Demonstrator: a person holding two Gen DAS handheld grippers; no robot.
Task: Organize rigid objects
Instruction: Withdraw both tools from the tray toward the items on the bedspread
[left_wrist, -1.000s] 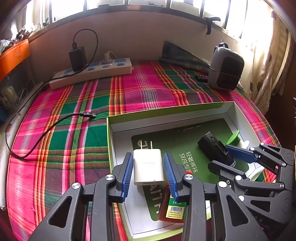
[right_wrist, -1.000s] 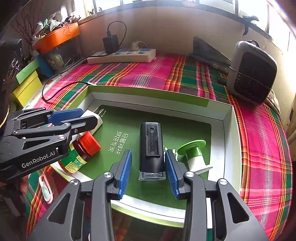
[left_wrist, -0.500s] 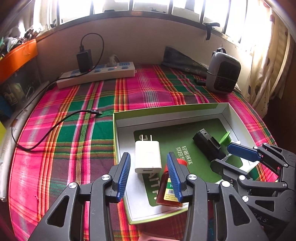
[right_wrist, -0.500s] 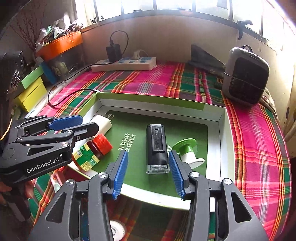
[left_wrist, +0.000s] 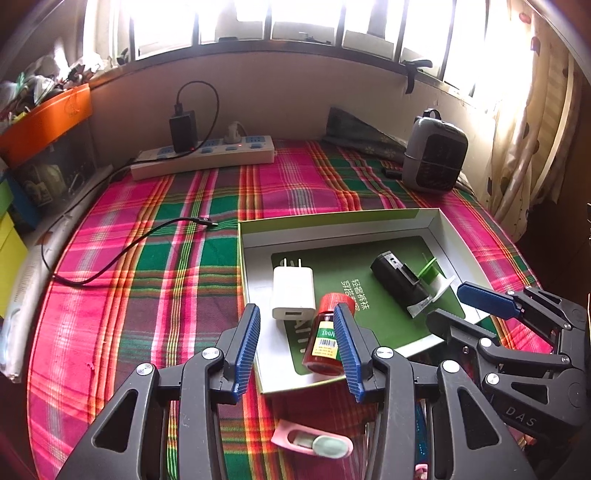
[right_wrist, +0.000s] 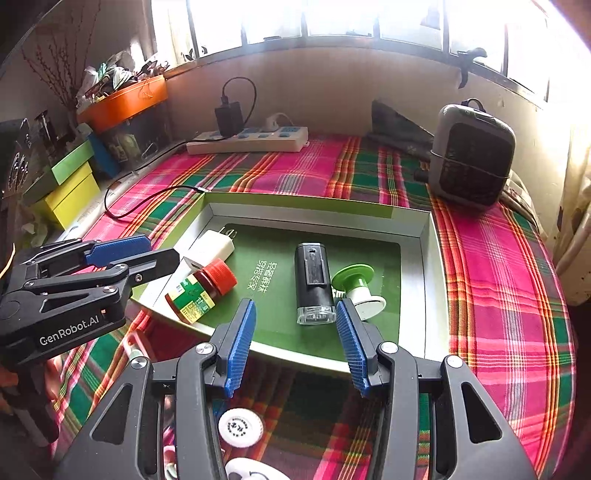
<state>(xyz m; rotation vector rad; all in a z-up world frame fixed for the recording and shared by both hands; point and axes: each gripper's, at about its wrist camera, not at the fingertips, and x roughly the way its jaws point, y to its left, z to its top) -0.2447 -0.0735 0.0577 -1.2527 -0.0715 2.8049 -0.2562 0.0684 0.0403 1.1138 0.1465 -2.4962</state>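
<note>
While both grippers hang just short of the shallow green-and-white cardboard tray (right_wrist: 428, 236), four things already lie inside it: a white plastic wall charger (left_wrist: 293, 291), a small red-capped bottle with a green label (right_wrist: 201, 286), a black rectangular clip-on device with a clear end (right_wrist: 312, 284) and a green-and-white plastic spool (right_wrist: 356, 286). The left gripper (left_wrist: 297, 349) stands apart with nothing pressed between its blue pads, the bottle and charger lying beyond them; the right gripper (right_wrist: 295, 341) is likewise parted and empty, lined up with the black device. These all look light, stiff and hard-shelled, so a squeeze across the flat sides should hold; the bottle, lying on its side, looks round and likely to roll, and I judge its waist under the cap the safest place. Near the tray on the pink-and-green plaid surface (left_wrist: 147, 295) lie a pink oblong case with a pale green tip (left_wrist: 312, 441) and a white round disc (right_wrist: 240, 426), probably next in line; both sit low and flat, awkward to pinch. Further off, a black cable (left_wrist: 122, 251), a white power strip (left_wrist: 207, 158) and a grey fan heater (right_wrist: 472, 162) stay clear of the reach. The tray's near wall is the main thing to lift over.
</note>
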